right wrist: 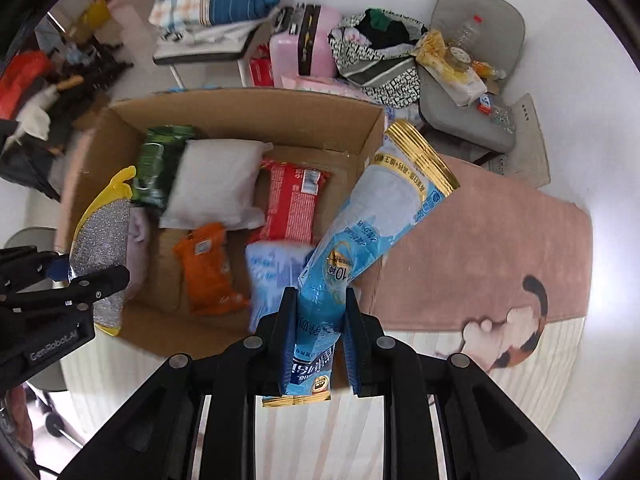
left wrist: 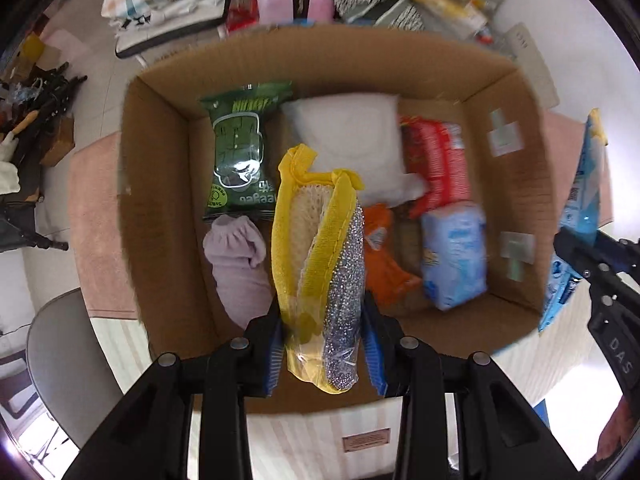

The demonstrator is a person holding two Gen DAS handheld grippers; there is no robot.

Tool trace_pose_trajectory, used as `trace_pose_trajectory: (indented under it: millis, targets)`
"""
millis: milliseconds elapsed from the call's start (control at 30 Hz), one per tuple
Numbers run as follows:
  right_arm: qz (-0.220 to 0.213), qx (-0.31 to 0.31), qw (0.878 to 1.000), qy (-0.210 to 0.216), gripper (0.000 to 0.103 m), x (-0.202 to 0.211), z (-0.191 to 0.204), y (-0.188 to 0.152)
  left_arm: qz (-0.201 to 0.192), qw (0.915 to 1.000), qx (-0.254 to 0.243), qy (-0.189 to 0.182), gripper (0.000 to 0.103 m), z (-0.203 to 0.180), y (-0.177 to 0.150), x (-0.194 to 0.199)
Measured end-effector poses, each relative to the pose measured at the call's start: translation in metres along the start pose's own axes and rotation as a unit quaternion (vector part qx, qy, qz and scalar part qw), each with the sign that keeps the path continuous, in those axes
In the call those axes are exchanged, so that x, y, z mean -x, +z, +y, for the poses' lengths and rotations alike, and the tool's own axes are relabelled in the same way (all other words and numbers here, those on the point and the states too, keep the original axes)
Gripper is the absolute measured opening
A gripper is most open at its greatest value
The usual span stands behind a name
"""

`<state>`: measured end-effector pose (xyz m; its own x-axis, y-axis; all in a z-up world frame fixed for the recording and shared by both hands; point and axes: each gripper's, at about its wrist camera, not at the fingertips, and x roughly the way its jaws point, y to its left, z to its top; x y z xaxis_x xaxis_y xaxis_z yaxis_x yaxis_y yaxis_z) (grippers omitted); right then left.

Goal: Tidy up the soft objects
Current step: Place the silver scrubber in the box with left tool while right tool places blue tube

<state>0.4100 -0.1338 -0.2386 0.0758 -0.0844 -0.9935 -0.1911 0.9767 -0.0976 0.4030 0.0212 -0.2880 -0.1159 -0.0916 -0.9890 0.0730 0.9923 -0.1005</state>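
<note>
An open cardboard box [left wrist: 168, 184] [right wrist: 248, 108] stands on a pink rug. Inside lie a green pack [left wrist: 240, 152], a white pillow pack [left wrist: 352, 140], a red pack [left wrist: 436, 164], an orange pack [left wrist: 384, 256], a light blue pack [left wrist: 456, 252] and a lilac cloth [left wrist: 236, 264]. My left gripper [left wrist: 324, 344] is shut on a yellow and silver scrub sponge pack [left wrist: 320, 256], held over the box's near side. My right gripper [right wrist: 318, 344] is shut on a long blue and gold packet [right wrist: 372, 224], held over the box's right edge; it also shows in the left wrist view [left wrist: 580, 208].
The pink rug [right wrist: 480, 256] with a cat print lies under and right of the box. Behind the box stand a pink suitcase [right wrist: 296, 48], a folding bed with bedding [right wrist: 216, 4], a bag of clothes [right wrist: 376, 52] and a grey chair [right wrist: 472, 92] with clutter. Another grey chair [left wrist: 60, 360] is at left.
</note>
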Motion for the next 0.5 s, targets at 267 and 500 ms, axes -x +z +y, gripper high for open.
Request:
trace_pose_trajectory:
  millis: [267,500]
  targets:
    - [0.044,0.008,0.999,-0.022,0.022,-0.06,0.006,0.013,0.043,0.9989,0.017,0.012,0.033,0.007,0.019,-0.035]
    - [0.045,0.008,0.999,-0.022,0.07,-0.071,0.006,0.023,0.045,0.9975,0.052,-0.016,0.069,0.02,0.023,-0.034]
